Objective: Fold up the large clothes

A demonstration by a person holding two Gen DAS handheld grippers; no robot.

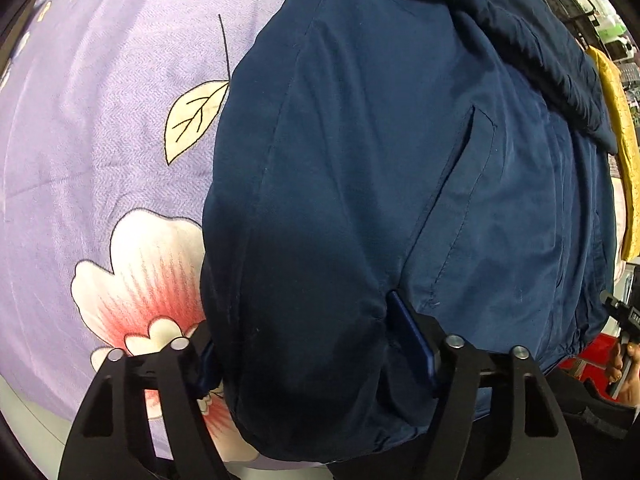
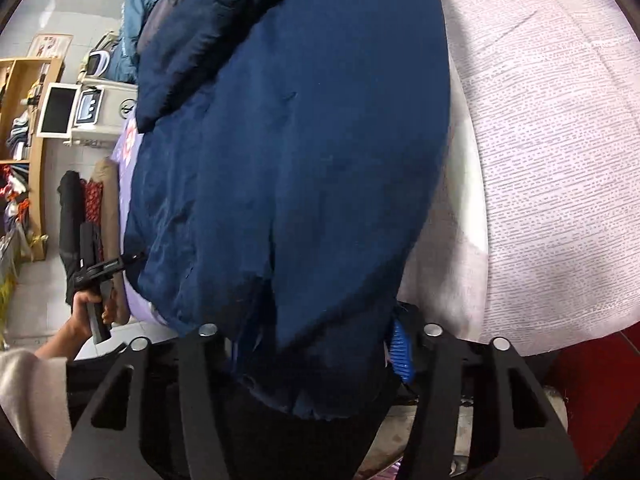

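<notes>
A large navy blue jacket lies spread on a purple floral sheet; a slit pocket shows on its front. My left gripper is at the jacket's near hem, its blue-padded fingers wide apart with the hem bulging between them. In the right wrist view the same jacket fills the middle. My right gripper straddles its near edge, one ribbed blue pad showing on the right, the left pad hidden by cloth. The left gripper also shows there, in a hand.
A yellow cloth lies at the sheet's far right. A pale patterned fabric lies right of the jacket. More bundled clothes lie beyond. Wooden shelves and white appliances stand at the left. A red surface is below.
</notes>
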